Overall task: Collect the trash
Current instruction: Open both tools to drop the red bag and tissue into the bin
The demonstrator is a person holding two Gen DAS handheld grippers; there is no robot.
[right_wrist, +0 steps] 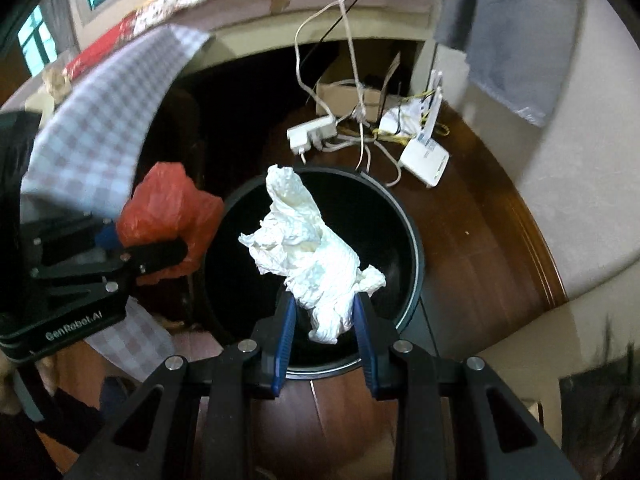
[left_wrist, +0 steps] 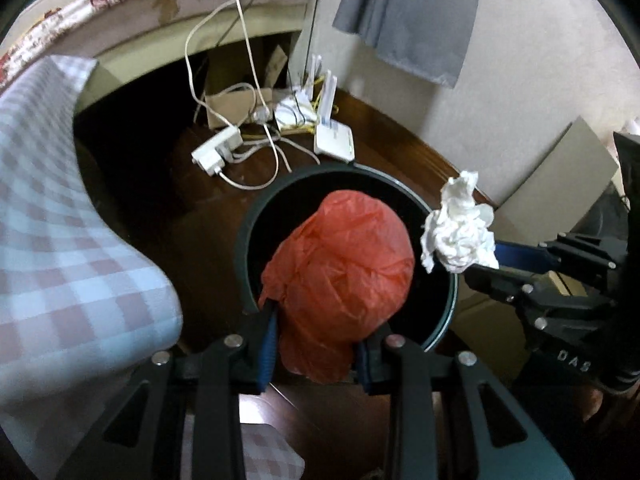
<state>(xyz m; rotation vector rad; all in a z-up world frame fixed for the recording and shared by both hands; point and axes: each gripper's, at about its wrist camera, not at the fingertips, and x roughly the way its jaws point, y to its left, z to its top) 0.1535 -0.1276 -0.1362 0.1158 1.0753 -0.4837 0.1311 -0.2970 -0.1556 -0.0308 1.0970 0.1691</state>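
Observation:
A round dark trash bin (left_wrist: 451, 304) stands open on the dark wood floor; it also shows in the right wrist view (right_wrist: 416, 248). My left gripper (left_wrist: 316, 320) is shut on a crumpled red plastic bag (left_wrist: 340, 272) and holds it over the bin's mouth. In the right wrist view the bag (right_wrist: 168, 208) hangs at the bin's left rim. My right gripper (right_wrist: 324, 308) is shut on a crumpled white tissue (right_wrist: 308, 248) above the bin opening. In the left wrist view the tissue (left_wrist: 460, 232) hangs over the bin's right rim.
A checked pink-and-white cloth (left_wrist: 60, 240) hangs at the left. A white power strip (left_wrist: 218, 150), tangled cables and a white router (left_wrist: 334, 140) lie on the floor behind the bin. A grey cloth (left_wrist: 408, 16) hangs on the wall. Cardboard (left_wrist: 560, 180) leans at the right.

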